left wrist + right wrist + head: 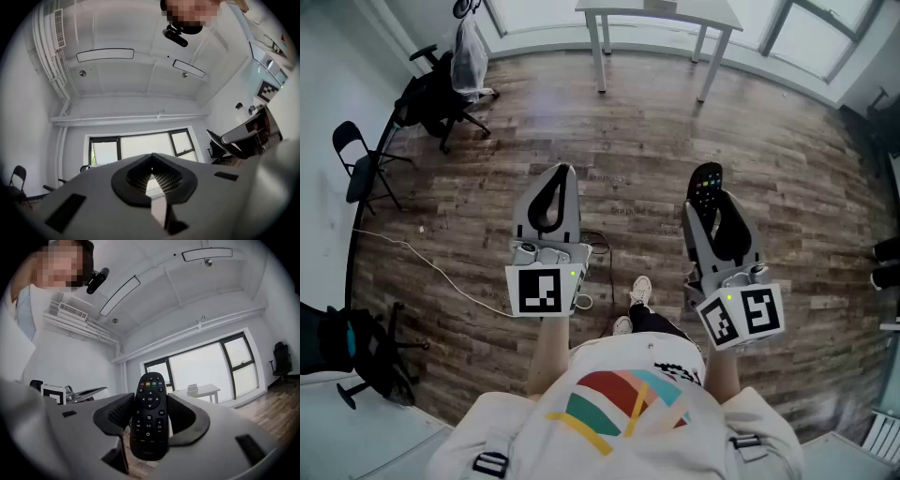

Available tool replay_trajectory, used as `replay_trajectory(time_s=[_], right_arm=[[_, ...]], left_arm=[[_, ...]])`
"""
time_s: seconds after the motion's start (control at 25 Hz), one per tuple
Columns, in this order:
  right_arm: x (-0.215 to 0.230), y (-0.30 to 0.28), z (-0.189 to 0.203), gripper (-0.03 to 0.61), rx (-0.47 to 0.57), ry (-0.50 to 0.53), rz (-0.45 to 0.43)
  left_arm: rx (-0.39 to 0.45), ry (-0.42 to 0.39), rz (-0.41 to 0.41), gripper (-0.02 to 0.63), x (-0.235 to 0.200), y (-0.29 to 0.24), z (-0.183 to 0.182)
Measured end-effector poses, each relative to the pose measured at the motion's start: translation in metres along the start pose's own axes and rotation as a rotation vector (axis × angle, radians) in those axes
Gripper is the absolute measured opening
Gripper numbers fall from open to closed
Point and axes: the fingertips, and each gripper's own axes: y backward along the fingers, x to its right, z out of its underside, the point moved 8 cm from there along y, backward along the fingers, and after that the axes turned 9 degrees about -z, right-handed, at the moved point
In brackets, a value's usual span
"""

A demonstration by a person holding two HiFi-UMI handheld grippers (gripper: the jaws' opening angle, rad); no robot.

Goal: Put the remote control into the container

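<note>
A black remote control [706, 186] with coloured buttons stands upright between the jaws of my right gripper [712, 202], which is shut on it. In the right gripper view the remote control [150, 416] fills the gap of the right gripper [150, 404], its button face toward the camera, both pads against its sides. My left gripper [563, 172] is held level beside it, jaws shut with their tips touching and nothing between them; the left gripper view shows the same left gripper [151, 161] aimed at a window. No container shows in any view.
I stand over a wooden floor [628, 141]. A white table [656, 14] is at the far side. An office chair [441, 98] and a folding chair [361, 169] stand at the left, another chair [356, 361] at lower left. A cable [441, 272] crosses the floor.
</note>
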Motion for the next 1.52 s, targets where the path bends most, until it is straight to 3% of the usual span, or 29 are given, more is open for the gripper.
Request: replay_trajectory(time_s=[0.24, 0.44, 0.68, 0.92, 1.16, 1.4, 1.52], right_arm=[[0.024, -0.002, 0.0, 0.23, -0.006, -0.004, 0.021], [0.053, -0.004, 0.003, 0.229, 0.051, -0.098, 0.011], [0.081, -0.01, 0.012, 0.229, 0.102, -0.153, 0.011], [0.102, -0.003, 0.009, 0.229, 0.235, -0.274, -0.021], [0.128, 0.007, -0.012, 0.229, 0.327, -0.221, -0.067], [0.125, -0.008, -0.019, 0.23, 0.218, 0.013, -0.021], [0.139, -0.023, -0.012, 0.229, 0.156, 0.056, 0.048]], left_arm=[[-0.004, 0.008, 0.017, 0.008, 0.011, -0.02, 0.006], [-0.022, -0.009, 0.04, 0.008, 0.024, -0.041, 0.009], [-0.057, -0.147, 0.073, 0.008, 0.028, -0.059, -0.002], [-0.01, -0.007, 0.065, 0.008, 0.012, -0.078, -0.004], [0.004, 0.082, 0.068, 0.008, 0.034, -0.099, 0.018], [0.037, 0.152, 0.08, 0.008, 0.031, -0.133, 0.042], [0.04, 0.182, 0.077, 0.008, 0.03, -0.16, 0.059]])
